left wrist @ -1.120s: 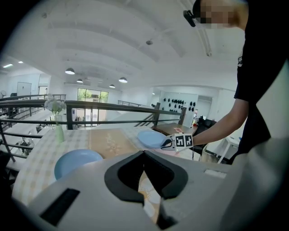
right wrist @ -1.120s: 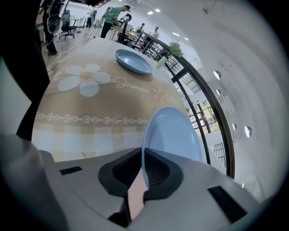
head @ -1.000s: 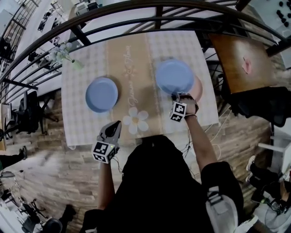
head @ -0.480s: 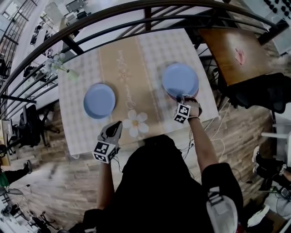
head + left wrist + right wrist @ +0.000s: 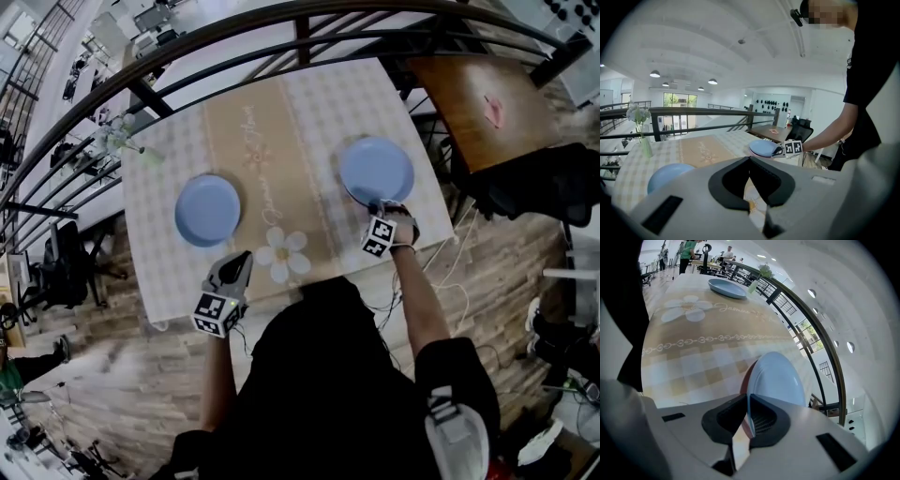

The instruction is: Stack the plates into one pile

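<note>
One blue plate [image 5: 207,210] lies on the left half of the checked tablecloth [image 5: 159,178]. A second blue plate [image 5: 376,171] rests on a reddish-pink plate [image 5: 744,380] at the right side. My right gripper [image 5: 376,206] is at this plate's near rim. In the right gripper view the jaws [image 5: 748,398] pinch the rim of that blue plate [image 5: 777,378]. My left gripper [image 5: 238,264] hovers at the table's near edge, short of the left plate [image 5: 670,173], shut and empty, its jaws [image 5: 750,158] meeting.
A beige runner with a daisy print [image 5: 282,251] runs down the table's middle. A glass vase of flowers [image 5: 127,127] stands at the far left corner. A dark railing [image 5: 281,19] curves behind the table. A brown side table [image 5: 478,98] and a black chair [image 5: 553,192] are to the right.
The right gripper has carried the blue plate sideways over the pink plate, which showed beside it before and is now almost covered. The left gripper has stayed put.
</note>
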A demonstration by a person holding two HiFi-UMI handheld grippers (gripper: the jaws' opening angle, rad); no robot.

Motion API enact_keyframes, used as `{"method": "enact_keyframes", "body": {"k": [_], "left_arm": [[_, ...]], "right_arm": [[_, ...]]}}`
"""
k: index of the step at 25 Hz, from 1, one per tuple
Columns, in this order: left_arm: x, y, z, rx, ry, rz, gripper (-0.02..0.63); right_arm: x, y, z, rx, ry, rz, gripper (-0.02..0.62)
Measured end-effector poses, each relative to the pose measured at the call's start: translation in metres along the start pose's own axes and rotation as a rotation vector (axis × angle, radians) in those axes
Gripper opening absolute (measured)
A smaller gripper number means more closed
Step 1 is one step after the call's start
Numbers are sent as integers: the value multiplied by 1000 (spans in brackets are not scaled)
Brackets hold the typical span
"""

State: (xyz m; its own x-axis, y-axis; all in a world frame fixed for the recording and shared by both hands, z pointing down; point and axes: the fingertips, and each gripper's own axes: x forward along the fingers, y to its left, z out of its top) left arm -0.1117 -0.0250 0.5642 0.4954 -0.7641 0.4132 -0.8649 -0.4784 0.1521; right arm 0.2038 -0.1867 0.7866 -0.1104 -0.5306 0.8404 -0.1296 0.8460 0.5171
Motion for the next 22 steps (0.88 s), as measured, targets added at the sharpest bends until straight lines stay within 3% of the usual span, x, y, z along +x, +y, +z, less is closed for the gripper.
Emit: {"method": "enact_keyframes", "body": {"k": [22], "left_arm": [[3, -4, -6, -16, 2, 8, 2]], "right_arm": [[8, 10, -4, -22, 5, 54, 31]]}}
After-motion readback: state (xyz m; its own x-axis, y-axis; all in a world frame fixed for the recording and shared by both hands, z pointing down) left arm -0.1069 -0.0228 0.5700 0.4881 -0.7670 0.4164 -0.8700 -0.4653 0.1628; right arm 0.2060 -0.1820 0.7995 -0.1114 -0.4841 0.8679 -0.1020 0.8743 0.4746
